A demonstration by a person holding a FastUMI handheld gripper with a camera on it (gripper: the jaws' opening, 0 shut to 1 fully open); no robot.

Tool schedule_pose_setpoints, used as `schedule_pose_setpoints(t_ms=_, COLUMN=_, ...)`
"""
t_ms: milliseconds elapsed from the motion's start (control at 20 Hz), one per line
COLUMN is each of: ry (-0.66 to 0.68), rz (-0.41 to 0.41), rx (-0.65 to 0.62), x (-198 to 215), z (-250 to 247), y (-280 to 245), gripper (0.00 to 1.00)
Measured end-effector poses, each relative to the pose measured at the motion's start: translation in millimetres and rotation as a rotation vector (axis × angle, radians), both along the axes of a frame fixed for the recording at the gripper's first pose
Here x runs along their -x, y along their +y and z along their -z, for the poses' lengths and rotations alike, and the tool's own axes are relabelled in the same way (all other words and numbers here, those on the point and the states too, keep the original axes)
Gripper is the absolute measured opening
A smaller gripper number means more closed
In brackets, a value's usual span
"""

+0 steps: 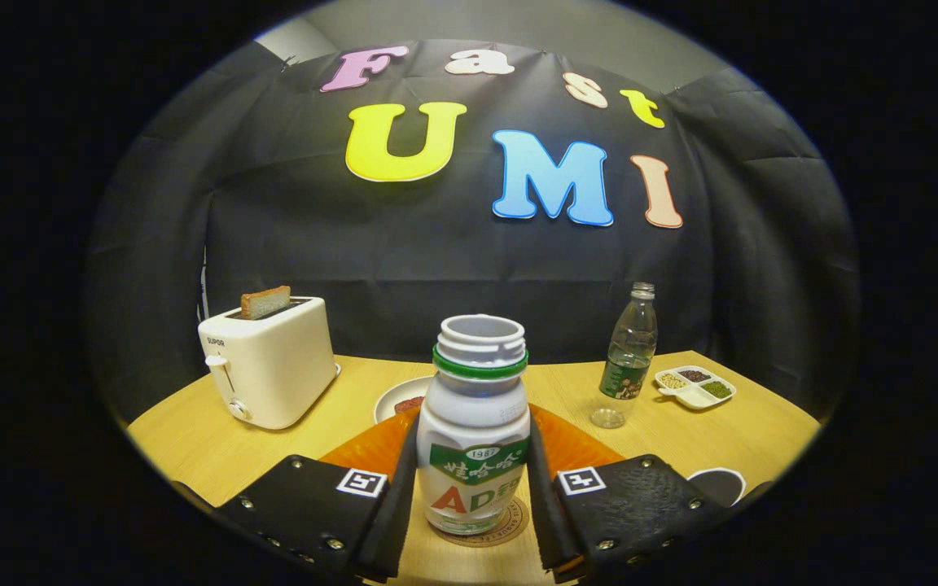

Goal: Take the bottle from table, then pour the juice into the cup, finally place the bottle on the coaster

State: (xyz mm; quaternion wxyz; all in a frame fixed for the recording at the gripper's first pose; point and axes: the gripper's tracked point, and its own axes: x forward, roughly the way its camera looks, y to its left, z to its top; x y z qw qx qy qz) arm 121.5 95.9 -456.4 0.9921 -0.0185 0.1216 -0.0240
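Open-mouthed white bottle [475, 439] with a green neck ring and a green-and-orange label, cap off, contents hidden by the opaque wall. Standing upright on a round coaster [510, 525] near the front edge of the desk [192, 435], directly between the fingers of the tool [473, 496]. Fingers spread just wide enough to flank the bottle's lower body, both lying right against its sides; whether pressing or only touching, cannot tell. Just behind the bottle, an orange mat [575, 443], and past that a white plate [394, 396] carrying a small dark reddish piece of food. Toward the back left corner of the desk, a white toaster [269, 366] with one slice of toast [265, 301] sticking up from its slot. Toward the back right, a clear plastic bottle [628, 358], uncapped, looking nearly empty, with a green label low on its body. Beside that, nearer the right edge, a white divided dish [694, 387] holding separate heaps of pale, dark and green grains. At the front right edge, beside the right finger, the rim of a white cup [717, 484], dark inside.
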Motion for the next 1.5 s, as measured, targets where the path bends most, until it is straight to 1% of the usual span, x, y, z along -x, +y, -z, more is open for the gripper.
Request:
schedule_pose_setpoints(t_ms=200, ry=0.022, rz=-0.003, rx=0.012, x=-3, z=9, y=0, gripper=0.62)
schedule_pose_setpoints(t_ms=500, ry=0.003, rz=0.002, rx=0.017, x=-4, z=10, y=-1, gripper=0.62)
schedule_pose_setpoints(t_ms=600, ry=0.007, rz=0.014, rx=0.037, x=-2, z=12, y=-4, gripper=0.68)
schedule_pose_setpoints(t_ms=650, ry=0.014, rz=0.038, rx=0.054, x=3, z=10, y=-8, gripper=0.72)
schedule_pose_setpoints(t_ms=750, ry=0.008, rz=0.050, rx=0.079, x=2, z=7, y=-10, gripper=1.00)
schedule_pose_setpoints(t_ms=1000, ry=-0.021, rz=0.021, rx=0.063, x=6, z=-9, y=-4, gripper=0.98)
schedule_pose_setpoints(t_ms=1100, ry=-0.049, rz=0.010, rx=0.026, x=9, z=-25, y=-1, gripper=0.98)
schedule_pose_setpoints(t_ms=1200, ry=-0.089, rz=0.014, rx=-0.004, x=12, z=-53, y=-4, gripper=0.98)
schedule_pose_setpoints(t_ms=1300, ry=-0.091, rz=0.007, rx=-0.047, x=17, z=-78, y=-5, gripper=0.98)
schedule_pose_setpoints(t_ms=1400, ry=-0.112, rz=-0.026, rx=-0.100, x=22, z=-116, y=0, gripper=0.98)
schedule_pose_setpoints(t_ms=1500, ry=-0.178, rz=-0.049, rx=-0.107, x=27, z=-167, y=-5, gripper=0.98)
